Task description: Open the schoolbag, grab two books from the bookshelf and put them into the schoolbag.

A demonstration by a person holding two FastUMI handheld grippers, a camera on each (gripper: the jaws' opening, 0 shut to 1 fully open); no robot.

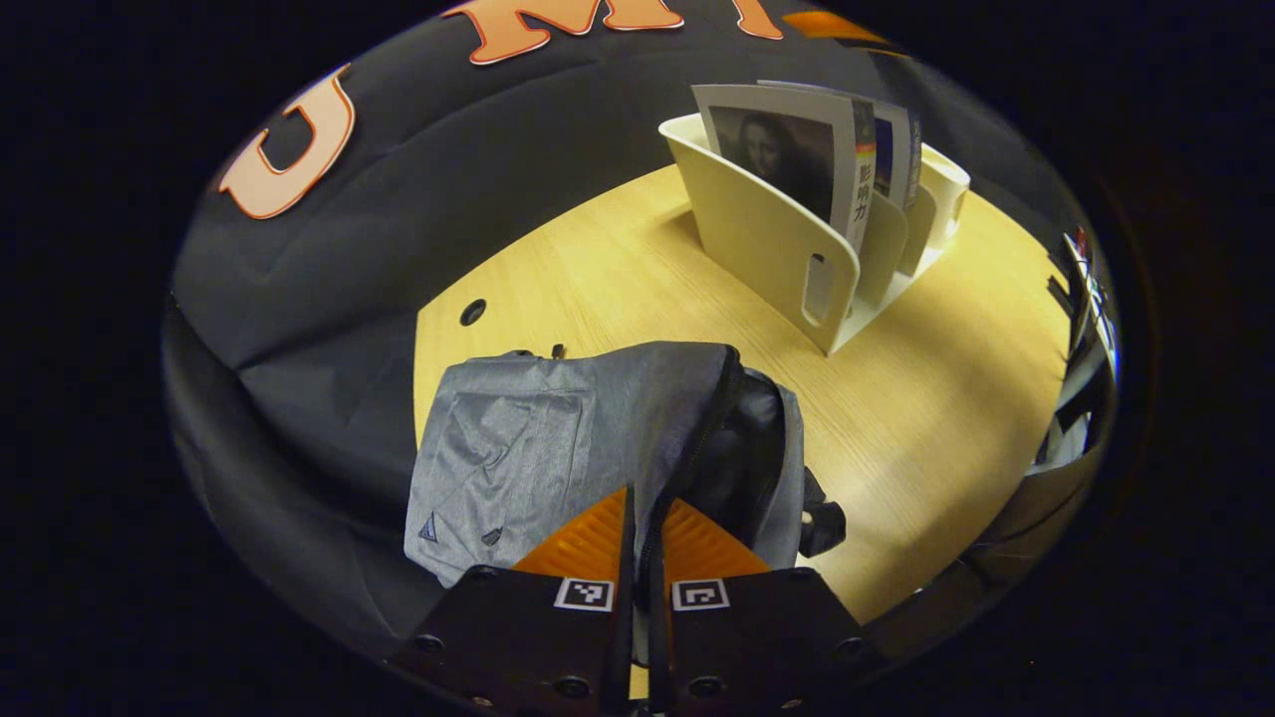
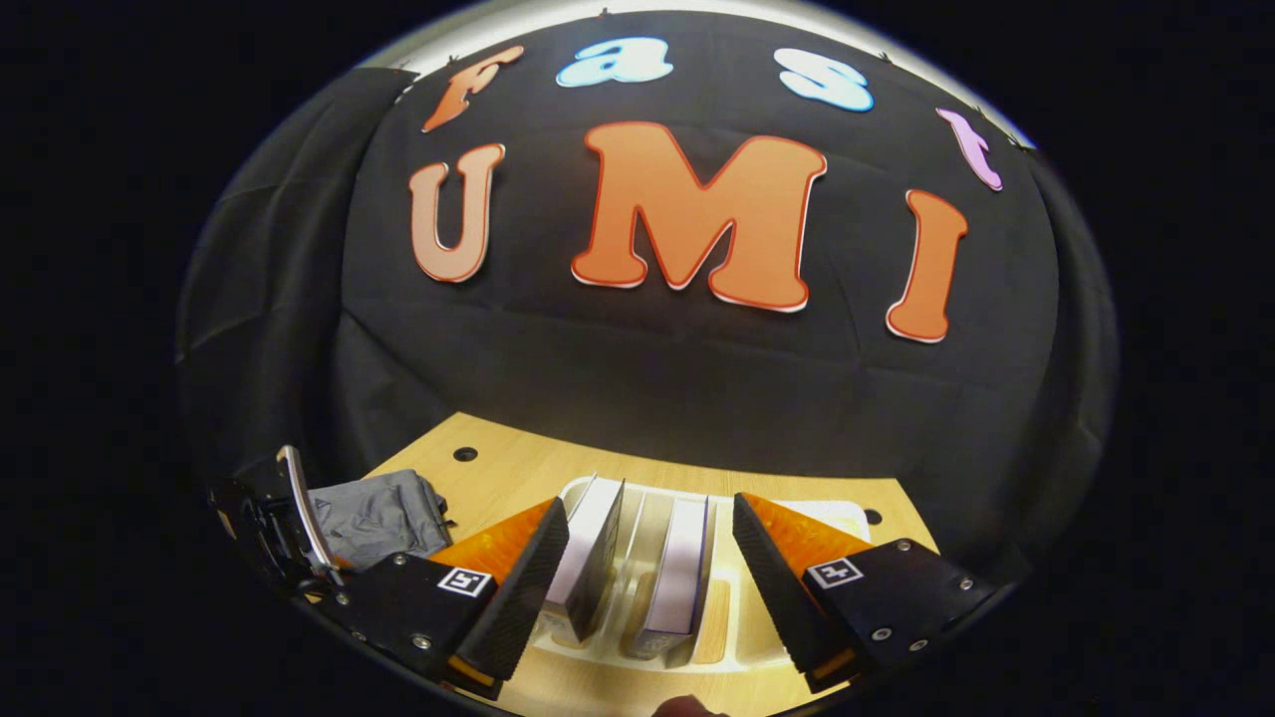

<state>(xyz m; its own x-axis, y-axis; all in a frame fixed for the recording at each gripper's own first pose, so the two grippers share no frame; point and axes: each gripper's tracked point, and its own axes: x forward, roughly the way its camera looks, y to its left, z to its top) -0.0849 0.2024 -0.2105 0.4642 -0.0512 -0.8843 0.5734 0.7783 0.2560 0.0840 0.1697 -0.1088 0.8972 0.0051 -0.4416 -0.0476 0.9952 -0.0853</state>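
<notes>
The grey schoolbag [image 1: 558,448] lies on the wooden table [image 1: 946,418], near the cream bookshelf [image 1: 787,249], its zipped mouth parted and the dark interior showing. The left gripper [image 1: 642,538] has its fingers drawn nearly together on the zipper edge of the bag's opening; the fabric between them appears pinched, holding the mouth up. The right gripper [image 2: 647,573] hangs above the bookshelf [image 2: 847,518] with fingers spread wide, straddling two upright books, a left book [image 2: 588,558] and a right book [image 2: 680,578], touching neither.

Assessment: the bag is soft cloth and will sag if released, so the hold at the rim is the sensible one. The books look thin, light and moderately stiff, with smooth covers likely to slip. The exposed top edge, near the spine, is the advisable place to grip.
</notes>
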